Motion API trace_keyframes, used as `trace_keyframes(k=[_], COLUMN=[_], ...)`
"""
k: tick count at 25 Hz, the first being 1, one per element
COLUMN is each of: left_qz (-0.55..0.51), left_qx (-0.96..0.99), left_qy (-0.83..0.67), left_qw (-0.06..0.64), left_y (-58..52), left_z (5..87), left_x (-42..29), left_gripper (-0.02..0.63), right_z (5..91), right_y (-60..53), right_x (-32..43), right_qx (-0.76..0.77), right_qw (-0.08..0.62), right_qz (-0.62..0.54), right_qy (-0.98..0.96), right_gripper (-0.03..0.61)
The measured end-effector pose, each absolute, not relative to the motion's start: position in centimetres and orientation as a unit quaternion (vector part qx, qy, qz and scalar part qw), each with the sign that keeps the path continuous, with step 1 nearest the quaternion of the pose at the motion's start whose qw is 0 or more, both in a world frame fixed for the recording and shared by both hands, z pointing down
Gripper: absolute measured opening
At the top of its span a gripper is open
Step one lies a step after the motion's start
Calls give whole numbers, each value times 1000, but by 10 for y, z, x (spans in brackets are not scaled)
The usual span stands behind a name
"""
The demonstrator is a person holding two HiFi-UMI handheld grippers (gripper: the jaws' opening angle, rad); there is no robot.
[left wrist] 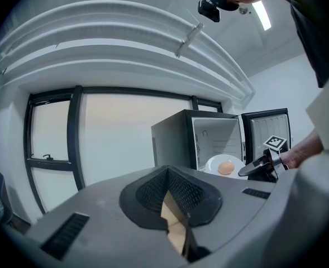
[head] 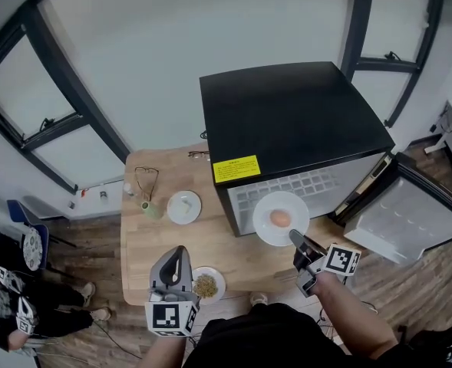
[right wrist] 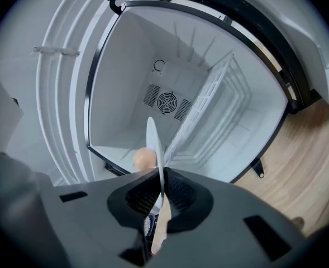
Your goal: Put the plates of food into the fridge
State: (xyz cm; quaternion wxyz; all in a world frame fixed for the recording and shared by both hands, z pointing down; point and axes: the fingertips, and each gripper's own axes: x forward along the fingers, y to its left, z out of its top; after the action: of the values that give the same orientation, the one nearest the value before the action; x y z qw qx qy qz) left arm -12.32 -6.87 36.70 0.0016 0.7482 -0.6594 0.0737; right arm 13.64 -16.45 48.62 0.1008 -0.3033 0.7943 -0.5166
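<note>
Left gripper (head: 179, 251) closed, right gripper (head: 295, 238) clamped.

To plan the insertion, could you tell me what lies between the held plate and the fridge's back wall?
The fridge is empty there; a wire shelf runs alongside, in the right gripper view.

On my wooden table (head: 241, 261) lie a white plate (head: 184, 207), a plate of brownish food (head: 208, 284), a small green cup (head: 150, 208) and glasses (head: 146, 177).

Lab-like room: mini fridge (head: 287, 113), wooden table (head: 241, 261)
</note>
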Motion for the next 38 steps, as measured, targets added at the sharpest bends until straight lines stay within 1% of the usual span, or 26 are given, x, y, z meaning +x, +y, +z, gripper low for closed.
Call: trace_keyframes(k=[6,10,17,22,24,27,29,31,38], left_qz=[74,76,81,84,86,87,88,88,90], left_qx=[737,731,717,709,707,703,701,699,697], left_qy=[-672,-678,-693,-700,-702,-706,-708,-710,-711], left_qw=[-2,-6,4,8,10,13,14,16,22], left_y=[-75,-77,-78,-80,-80,-81,-82,-83,-88], left_z=[362,359,366,370,372,372,373,373,379], left_x=[-131,-135,-150,-156,-159,-164,-168,-172,-175], left_gripper=[3,3,3,3,3,3,3,3,3], right_z=[465,472,475,481,482,484,483,482,483], right_y=[-200,-220,-248,-264,-270,-280,-285,-289,-304], right_x=[121,117,95,87,85,85,86,84,79], right_qx=[-283,-313,-320,-329,-338,-360,-373,-383,-406], right_qw=[113,76,22,-1,-21,-75,-115,-153,-227], right_qz=[-490,-489,-469,-472,-464,-421,-375,-327,-227], right_qy=[817,811,823,818,819,829,841,850,855], right_gripper=[34,34,34,35,35,78,90,123,171])
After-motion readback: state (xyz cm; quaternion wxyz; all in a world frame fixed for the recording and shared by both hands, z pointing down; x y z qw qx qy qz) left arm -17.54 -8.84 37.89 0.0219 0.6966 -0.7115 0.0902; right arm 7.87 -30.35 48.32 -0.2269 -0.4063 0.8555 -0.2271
